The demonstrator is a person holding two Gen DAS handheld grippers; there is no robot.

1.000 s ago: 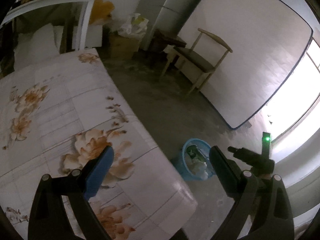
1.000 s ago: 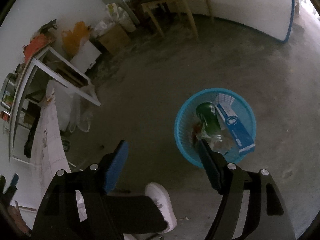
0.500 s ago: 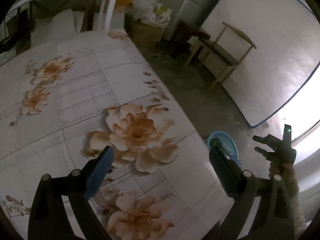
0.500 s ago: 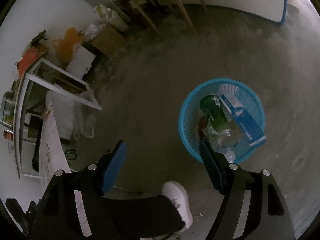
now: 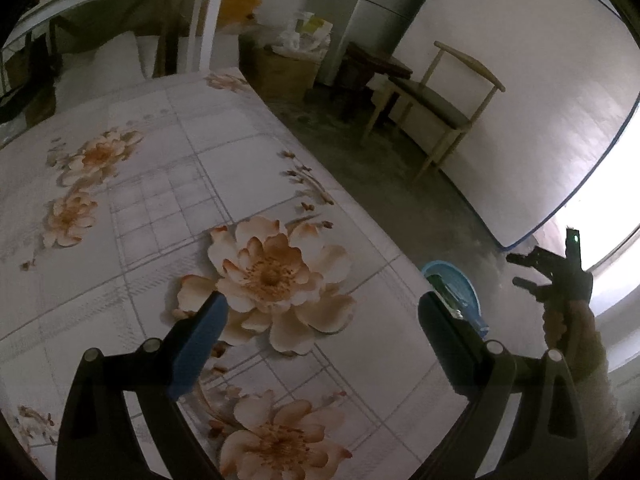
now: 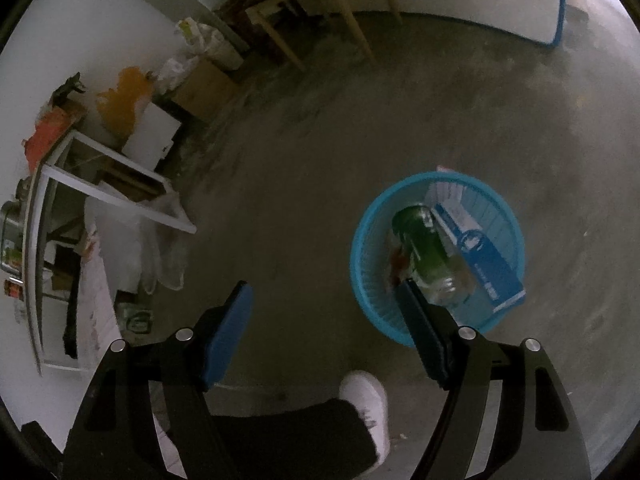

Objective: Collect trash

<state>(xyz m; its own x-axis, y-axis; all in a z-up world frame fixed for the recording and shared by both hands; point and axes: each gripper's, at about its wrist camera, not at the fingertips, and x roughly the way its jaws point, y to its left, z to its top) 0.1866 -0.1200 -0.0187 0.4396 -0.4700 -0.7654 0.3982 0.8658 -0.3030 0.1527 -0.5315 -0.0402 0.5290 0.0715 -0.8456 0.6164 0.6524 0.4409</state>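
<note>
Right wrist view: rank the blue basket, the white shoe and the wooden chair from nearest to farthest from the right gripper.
1. white shoe, just below the open right gripper.
2. blue basket, on the floor, behind the right-side finger.
3. wooden chair, far off at the top by the wall.

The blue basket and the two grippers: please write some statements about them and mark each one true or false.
1. The blue basket stands on the flowered table. False: it stands on the concrete floor, beside the flowered table.
2. A green bottle lies inside the basket. True.
3. The right gripper holds a blue box. False: its jaws are open and empty; the blue box lies in the basket.
4. The left gripper is open with nothing between its jaws. True.
5. A wooden chair stands on the floor near the white panel. True.
6. The basket is empty. False: it holds the bottle, the box and other trash.
</note>
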